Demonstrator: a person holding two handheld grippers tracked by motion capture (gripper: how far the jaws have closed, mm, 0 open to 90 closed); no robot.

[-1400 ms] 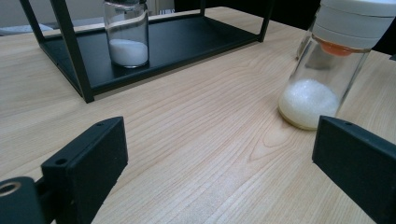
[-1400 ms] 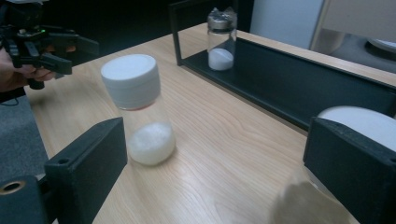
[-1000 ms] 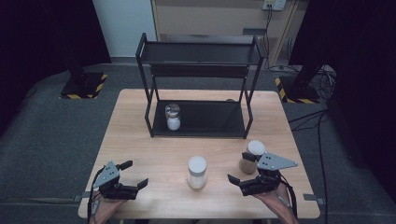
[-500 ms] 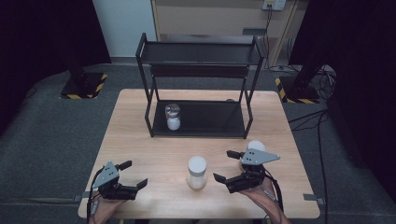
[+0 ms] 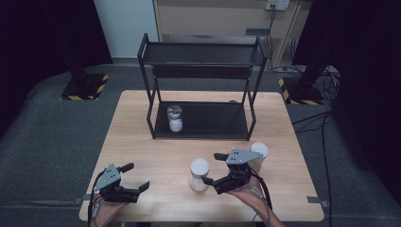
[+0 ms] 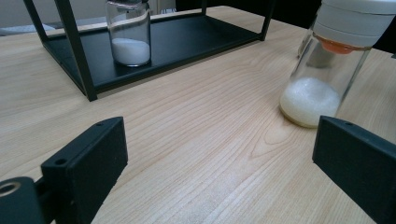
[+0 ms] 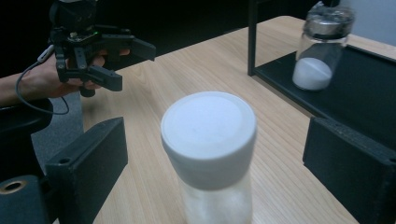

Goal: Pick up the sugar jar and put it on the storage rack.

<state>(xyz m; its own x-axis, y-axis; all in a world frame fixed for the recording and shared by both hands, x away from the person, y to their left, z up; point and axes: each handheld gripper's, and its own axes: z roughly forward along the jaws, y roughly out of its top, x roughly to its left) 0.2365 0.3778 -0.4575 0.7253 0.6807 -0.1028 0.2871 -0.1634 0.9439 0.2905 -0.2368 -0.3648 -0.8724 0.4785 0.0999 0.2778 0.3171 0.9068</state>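
Observation:
A glass jar with a white lid [image 5: 199, 174] [image 7: 210, 140], holding white powder, stands at the table's front middle. My right gripper [image 5: 212, 168] [image 7: 219, 163] is open just right of it, one jaw on each side of the jar, not touching. A second white-lidded jar [image 5: 258, 153] stands behind that gripper. A third jar [image 5: 175, 118] [image 6: 130, 32] [image 7: 322, 46] sits on the lower shelf of the black rack [image 5: 203, 75]. My left gripper [image 5: 136, 176] [image 6: 219, 172] [image 7: 130, 65] is open and empty at the front left, with the middle jar [image 6: 322, 70] ahead to its right.
The wooden table [image 5: 142, 142] has bare surface between the rack and the grippers. The rack's upper shelf [image 5: 203, 53] holds nothing. Dark floor, stand bases and cables lie around the table.
My right gripper has moved left, from beside the right-hand jar to the middle jar, and stays open. The left gripper has not moved.

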